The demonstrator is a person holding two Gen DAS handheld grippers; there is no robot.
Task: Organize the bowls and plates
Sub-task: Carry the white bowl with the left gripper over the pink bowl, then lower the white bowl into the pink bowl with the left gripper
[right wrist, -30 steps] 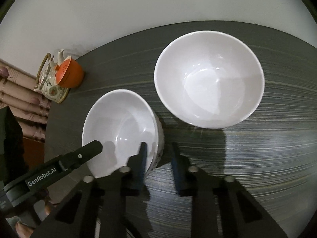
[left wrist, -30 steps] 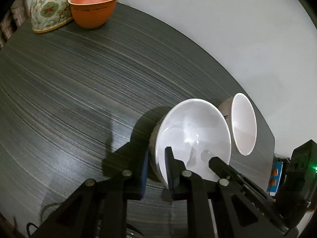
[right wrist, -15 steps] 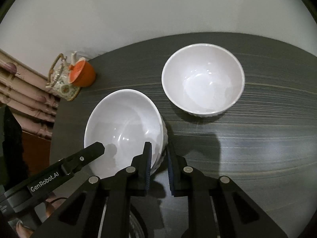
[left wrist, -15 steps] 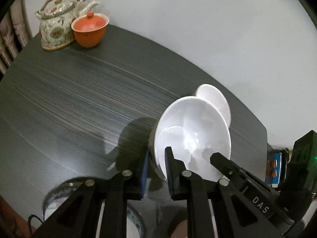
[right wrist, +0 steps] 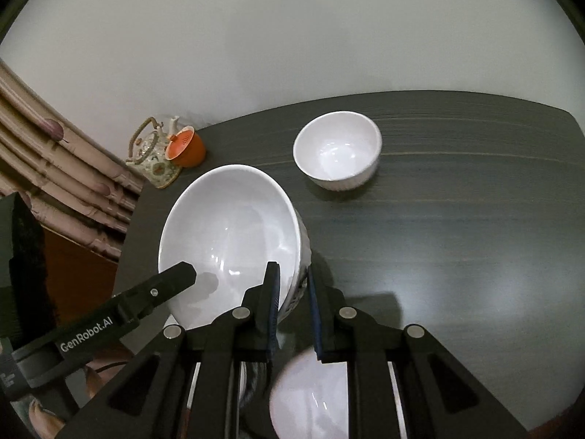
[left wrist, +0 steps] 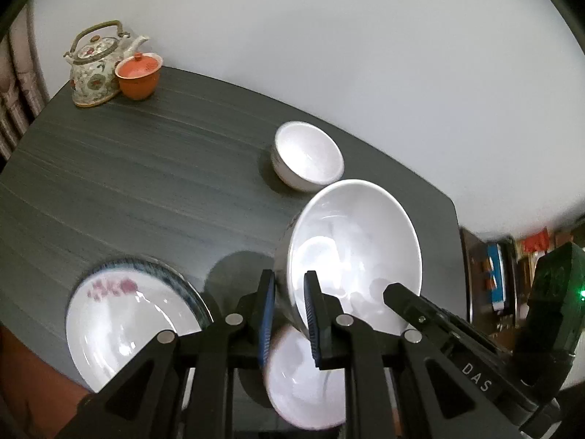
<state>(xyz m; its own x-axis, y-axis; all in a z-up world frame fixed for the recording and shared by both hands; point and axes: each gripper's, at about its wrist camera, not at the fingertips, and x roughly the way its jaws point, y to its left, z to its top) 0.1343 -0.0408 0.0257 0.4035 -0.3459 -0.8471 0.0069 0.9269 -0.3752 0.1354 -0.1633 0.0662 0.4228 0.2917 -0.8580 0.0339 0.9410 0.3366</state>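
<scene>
Spanning both views, dark wood-grain worktop (left wrist: 146, 183), set against a pale wall, with a folded curtain (right wrist: 55, 168) at its far left corner

Large white bowl (left wrist: 351, 252), tilted and lifted clear of the worktop, held at two points on its rim: left hand-held gripper (left wrist: 289, 314) clamped on the near-left wall, one pad inside and one outside; right hand-held gripper (right wrist: 294, 311) clamped likewise on the opposite wall of the same bowl, patterned outer side showing between its fingers

Shallow plate (left wrist: 128, 322), white with blue rim and pink floral print, resting on the worktop near the front edge, left of the lifted bowl

White bowl (left wrist: 303, 384), blurred, directly beneath the lifted one, partly hidden by the fingers

Smaller white bowl (right wrist: 338, 150), upright on the worktop, well apart, toward the far side

Floral teapot (left wrist: 95, 69) with a metal handle, far left corner

Orange lidded cup (left wrist: 139, 75), touching or just beside the teapot
</scene>
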